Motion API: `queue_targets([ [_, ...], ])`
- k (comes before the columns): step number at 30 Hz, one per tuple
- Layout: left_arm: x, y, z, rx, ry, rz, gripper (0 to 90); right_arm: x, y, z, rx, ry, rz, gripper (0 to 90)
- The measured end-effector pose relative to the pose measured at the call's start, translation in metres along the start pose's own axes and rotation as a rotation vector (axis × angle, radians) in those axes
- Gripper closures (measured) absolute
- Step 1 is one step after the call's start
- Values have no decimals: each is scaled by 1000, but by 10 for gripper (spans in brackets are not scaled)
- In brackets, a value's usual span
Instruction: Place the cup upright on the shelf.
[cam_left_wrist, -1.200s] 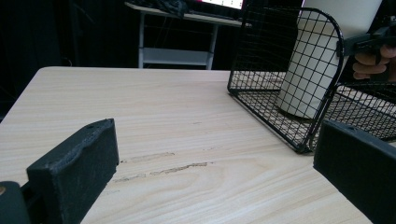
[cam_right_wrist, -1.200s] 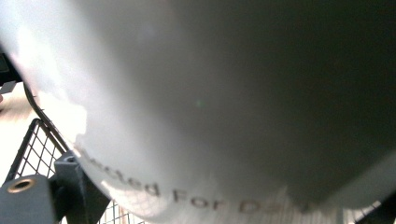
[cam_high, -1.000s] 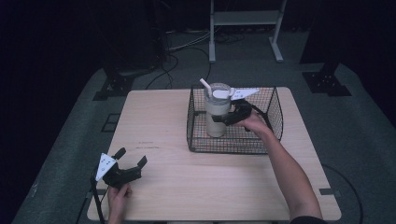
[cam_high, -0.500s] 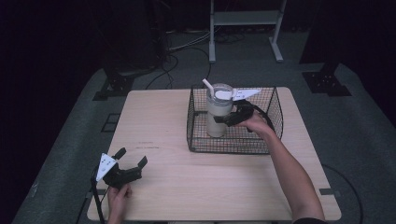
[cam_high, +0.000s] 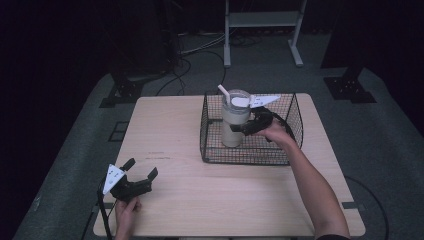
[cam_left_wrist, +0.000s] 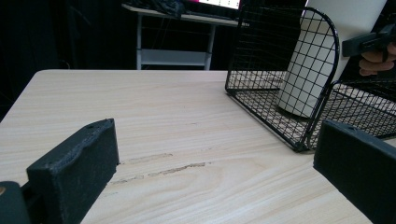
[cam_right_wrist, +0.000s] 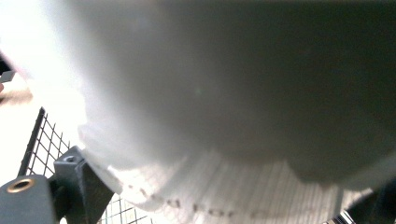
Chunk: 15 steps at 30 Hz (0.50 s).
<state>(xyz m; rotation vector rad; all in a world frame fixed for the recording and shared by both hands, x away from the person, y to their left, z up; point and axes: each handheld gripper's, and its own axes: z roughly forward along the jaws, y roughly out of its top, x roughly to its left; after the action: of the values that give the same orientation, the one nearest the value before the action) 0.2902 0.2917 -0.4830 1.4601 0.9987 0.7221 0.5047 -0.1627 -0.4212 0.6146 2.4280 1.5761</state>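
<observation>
We look down on a pale wooden desk (cam_high: 200, 200) with fine straight grain, standing on a grey floor (cam_high: 390, 150) in a dark room. Black cables (cam_high: 190, 55) trail over the floor behind it, near a white metal frame (cam_high: 262, 22) on two legs, and a dark stand foot (cam_high: 350, 87) sits off to the right.

On the desk's far right part stands a black wire basket (cam_high: 250, 155) with a square mesh and rounded corners. Inside it, toward its left side, a tall cream tumbler (cam_high: 233, 122) stands upright, smooth above and ribbed lower down, with a clear lid and a white straw (cam_high: 223, 92) leaning left.

The right tongs (cam_high: 248, 126) reach into the basket and are clamped on the tumbler's side; in the right gripper view the cup's pale wall presses close between the jaws.

The left tongs (cam_high: 141, 172) rest near the desk's front left corner, well apart from the basket, jaws spread wide with bare wood between them.
</observation>
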Motion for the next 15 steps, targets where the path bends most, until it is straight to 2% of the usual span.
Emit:
queue_targets([
  [15,0,0,0,-1,-1,4,0,3,1,-2,11,-11,-6,68],
])
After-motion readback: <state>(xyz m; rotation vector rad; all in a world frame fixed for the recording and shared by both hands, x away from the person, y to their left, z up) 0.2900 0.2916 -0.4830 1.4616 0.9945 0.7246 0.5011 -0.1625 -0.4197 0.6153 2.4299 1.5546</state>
